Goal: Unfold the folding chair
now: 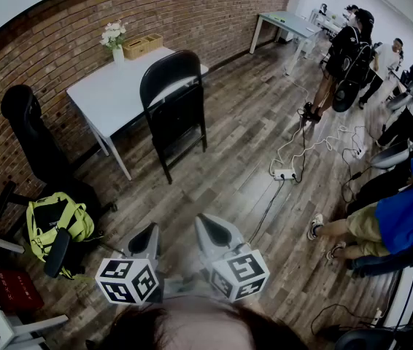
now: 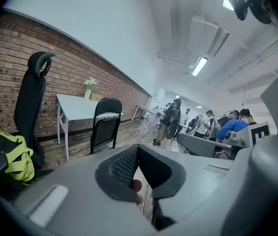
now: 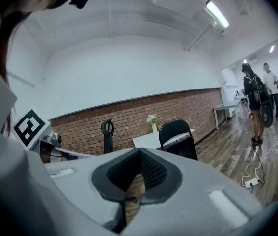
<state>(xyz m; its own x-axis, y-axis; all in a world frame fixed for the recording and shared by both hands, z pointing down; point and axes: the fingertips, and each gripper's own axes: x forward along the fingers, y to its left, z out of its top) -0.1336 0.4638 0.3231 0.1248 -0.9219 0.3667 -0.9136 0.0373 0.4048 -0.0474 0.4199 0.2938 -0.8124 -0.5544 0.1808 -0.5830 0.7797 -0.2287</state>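
The left gripper (image 2: 138, 148) has its fingers pressed together with nothing between them, and the right gripper (image 3: 140, 151) is the same, fingers closed flat on each other and empty. Both are held side by side low at the near edge of the head view, just in front of the person, pointing forward and slightly down over the wooden floor (image 1: 243, 144). The folding chair (image 1: 174, 104) stands far ahead of them, well apart from both, roughly in line with the gap between the two grippers. It is black and upright on its legs, with its seat panel looking raised flat against the frame, so it is not yet opened out. It stands just beside the right edge of a white desk (image 1: 108, 97), its rounded backrest overlapping the desk top as seen from above. On the far end of the desk are a vase of white flowers (image 1: 114, 39) and, just to its right, a small woven basket (image 1: 142, 46). A brick wall (image 1: 60, 42) runs behind the desk. To the left of the desk a black office chair (image 1: 31, 141) stands by the wall, and nearer, at the left, a yellow-green backpack (image 1: 53, 224) lies on the floor. To the right of the folding chair a white power strip (image 1: 284, 173) with trailing cables lies on the floor, and several people stand or sit along the right side of the room.
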